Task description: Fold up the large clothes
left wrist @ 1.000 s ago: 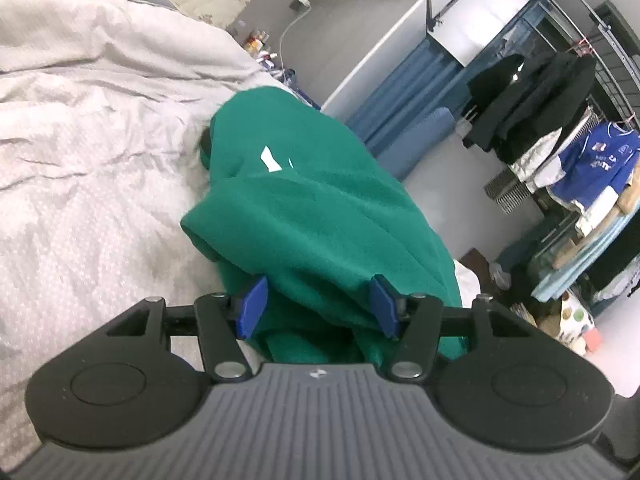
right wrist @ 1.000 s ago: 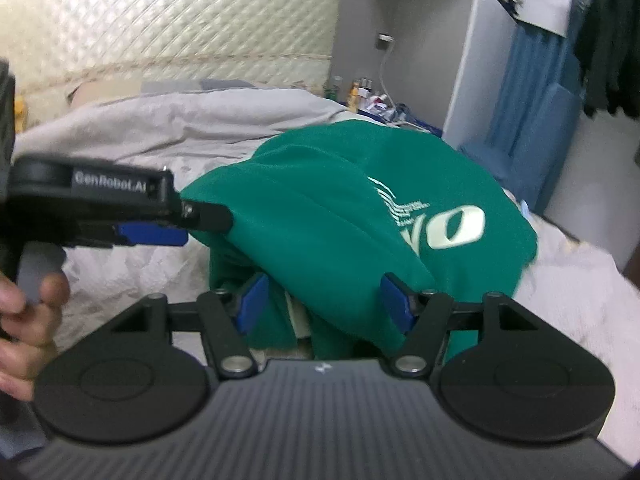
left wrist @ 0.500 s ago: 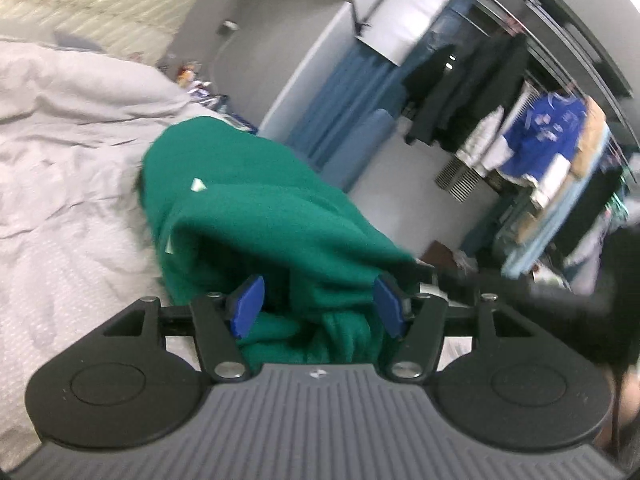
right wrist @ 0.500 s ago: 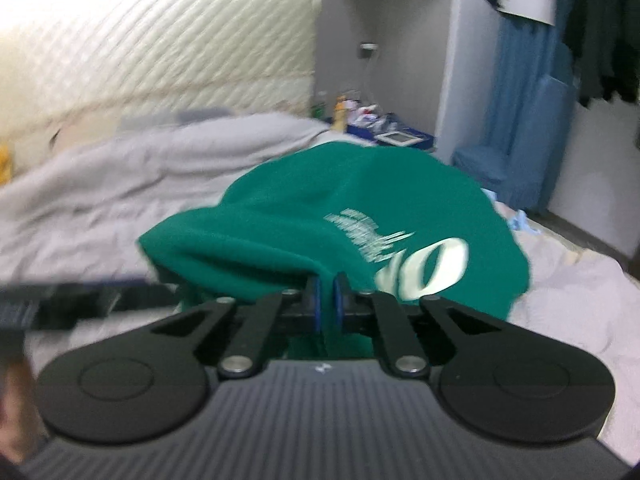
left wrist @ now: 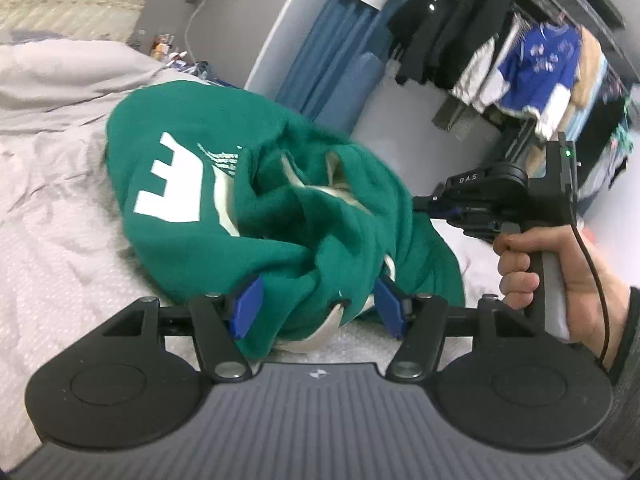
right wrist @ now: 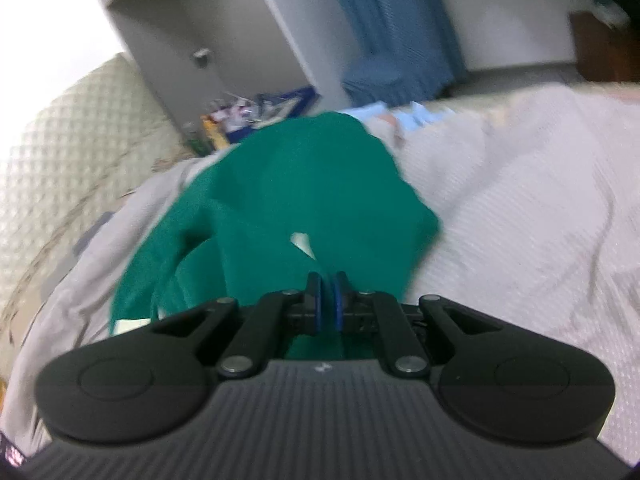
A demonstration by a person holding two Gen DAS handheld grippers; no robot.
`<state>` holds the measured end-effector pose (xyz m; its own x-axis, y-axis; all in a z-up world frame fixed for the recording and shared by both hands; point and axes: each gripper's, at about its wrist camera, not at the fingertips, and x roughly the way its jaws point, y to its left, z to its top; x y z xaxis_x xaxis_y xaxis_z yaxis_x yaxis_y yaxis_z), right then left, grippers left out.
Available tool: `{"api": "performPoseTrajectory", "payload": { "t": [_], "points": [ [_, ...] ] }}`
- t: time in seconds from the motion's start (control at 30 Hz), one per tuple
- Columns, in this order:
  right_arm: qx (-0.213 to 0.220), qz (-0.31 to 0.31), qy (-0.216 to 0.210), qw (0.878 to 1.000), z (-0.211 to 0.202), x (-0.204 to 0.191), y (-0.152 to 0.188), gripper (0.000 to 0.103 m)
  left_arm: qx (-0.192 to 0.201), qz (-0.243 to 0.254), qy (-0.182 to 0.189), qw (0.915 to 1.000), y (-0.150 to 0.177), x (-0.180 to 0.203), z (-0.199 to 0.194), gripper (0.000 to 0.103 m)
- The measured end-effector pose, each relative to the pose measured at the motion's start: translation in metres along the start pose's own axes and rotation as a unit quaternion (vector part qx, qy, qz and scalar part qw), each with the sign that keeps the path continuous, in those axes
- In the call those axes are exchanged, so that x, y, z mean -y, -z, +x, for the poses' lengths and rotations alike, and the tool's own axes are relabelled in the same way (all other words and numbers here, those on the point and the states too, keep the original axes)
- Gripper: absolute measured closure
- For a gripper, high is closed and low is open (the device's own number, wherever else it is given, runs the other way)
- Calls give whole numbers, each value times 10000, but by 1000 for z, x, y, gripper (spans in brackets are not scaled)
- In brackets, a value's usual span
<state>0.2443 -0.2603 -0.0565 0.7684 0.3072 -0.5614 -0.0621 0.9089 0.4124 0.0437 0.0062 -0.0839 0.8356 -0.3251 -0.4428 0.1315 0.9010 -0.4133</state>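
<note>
Lying bunched on the bed (left wrist: 52, 216), a green sweatshirt (left wrist: 256, 184) with white lettering is seen in the left wrist view, filling the centre of the frame. The left gripper (left wrist: 316, 304) is held at 6 o'clock with its jaws spread wide; a fold of green cloth and a cream lining edge lie between the blue pads (left wrist: 249, 305), but nothing is pinched. At 3 o'clock the right gripper (left wrist: 434, 205) is seen from the side, carried by the person's right hand (left wrist: 548, 280), its tip touching the garment's edge. A rack of hanging clothes (left wrist: 532, 64) is visible at 1 o'clock.

In the right wrist view, which is blurred, the right gripper (right wrist: 327, 304) is found at the lower centre with its jaws drawn nearly together on a fold of the green sweatshirt (right wrist: 288, 200). The garment stretches away toward 11 o'clock over the bed (right wrist: 520, 216). A quilted headboard (right wrist: 76, 152) is seen at 9 o'clock.
</note>
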Motion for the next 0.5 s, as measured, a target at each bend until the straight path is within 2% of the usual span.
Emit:
{"api": "performPoseTrajectory", "payload": {
  "t": [0.17, 0.37, 0.4, 0.43, 0.47, 0.5],
  "points": [
    [-125, 108, 22, 9999, 10, 14, 3, 94, 20, 428, -90, 9990, 3, 0, 15, 35],
    [-116, -245, -157, 9995, -1, 5, 0, 90, 81, 449, -34, 9990, 2, 1, 16, 35],
    [-151, -285, -198, 9993, -2, 4, -1, 82, 92, 461, -34, 9989, 1, 1, 15, 36],
    [-198, -291, -266, 9990, -5, 3, 0, 67, 102, 485, -45, 9988, 1, 3, 15, 36],
    [-243, -267, -401, 9985, -10, 3, 1, 56, 109, 494, -51, 9987, 2, 3, 14, 36],
    [-290, -239, -552, 9978, -13, 3, 3, 39, 116, 496, -64, 9987, 2, 4, 14, 36]
  ]
}}
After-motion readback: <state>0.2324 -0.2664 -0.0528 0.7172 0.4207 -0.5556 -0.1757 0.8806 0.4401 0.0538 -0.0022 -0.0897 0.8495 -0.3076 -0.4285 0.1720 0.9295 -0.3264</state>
